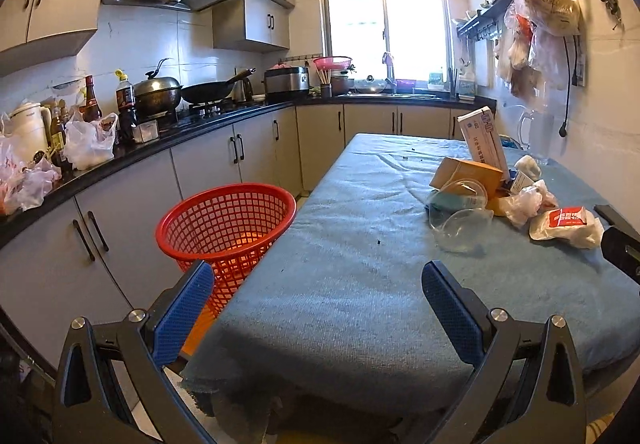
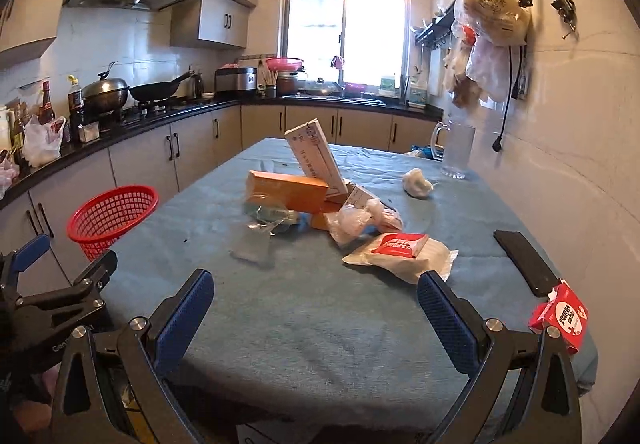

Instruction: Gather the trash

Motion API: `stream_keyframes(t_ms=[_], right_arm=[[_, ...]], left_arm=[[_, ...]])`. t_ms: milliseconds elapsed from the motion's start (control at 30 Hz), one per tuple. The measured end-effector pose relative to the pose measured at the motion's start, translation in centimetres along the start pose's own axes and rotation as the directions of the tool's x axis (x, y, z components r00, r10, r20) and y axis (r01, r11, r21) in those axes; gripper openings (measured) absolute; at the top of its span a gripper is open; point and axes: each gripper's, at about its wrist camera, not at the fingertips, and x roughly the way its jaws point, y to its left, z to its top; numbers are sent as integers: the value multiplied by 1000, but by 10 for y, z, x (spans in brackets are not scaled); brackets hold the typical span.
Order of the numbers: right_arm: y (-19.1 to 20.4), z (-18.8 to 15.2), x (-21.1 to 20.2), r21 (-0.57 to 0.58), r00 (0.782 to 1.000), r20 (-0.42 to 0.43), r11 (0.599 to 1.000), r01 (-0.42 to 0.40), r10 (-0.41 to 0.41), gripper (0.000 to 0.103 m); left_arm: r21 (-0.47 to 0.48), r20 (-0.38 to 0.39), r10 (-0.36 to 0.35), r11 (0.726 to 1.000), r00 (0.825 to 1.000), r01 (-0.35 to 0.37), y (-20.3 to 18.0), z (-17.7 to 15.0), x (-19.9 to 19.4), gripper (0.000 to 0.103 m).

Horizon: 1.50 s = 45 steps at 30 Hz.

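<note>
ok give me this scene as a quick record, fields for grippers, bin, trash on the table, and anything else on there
left gripper: open, empty, above the near table edge
right gripper: open, empty, above the near table edge
bin: red mesh basket, beside the table's left side, looks empty
table: blue cloth
trash: orange box, white box leaning on it, clear plastic cups, crumpled plastic bags, red-labelled wrapper, crumpled white wad
other: black phone, small red carton, clear jug
collected: nothing yet
</note>
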Motion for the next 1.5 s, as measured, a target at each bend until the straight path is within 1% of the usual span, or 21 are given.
stream_keyframes(t_ms=[200, 600, 1500], right_arm=[[7, -4, 2, -15, 1000, -8, 1000, -26, 26, 103], [12, -7, 8, -35, 999, -28, 999, -40, 39, 103], [9, -9, 17, -17, 997, -61, 999, -42, 41, 103]], left_arm=[[-1, 8, 14, 1000, 1000, -14, 2, -3, 0, 103], [4, -6, 16, 1000, 1000, -16, 2, -4, 4, 103], [26, -30, 3, 1000, 1000, -2, -8, -8, 12, 103]])
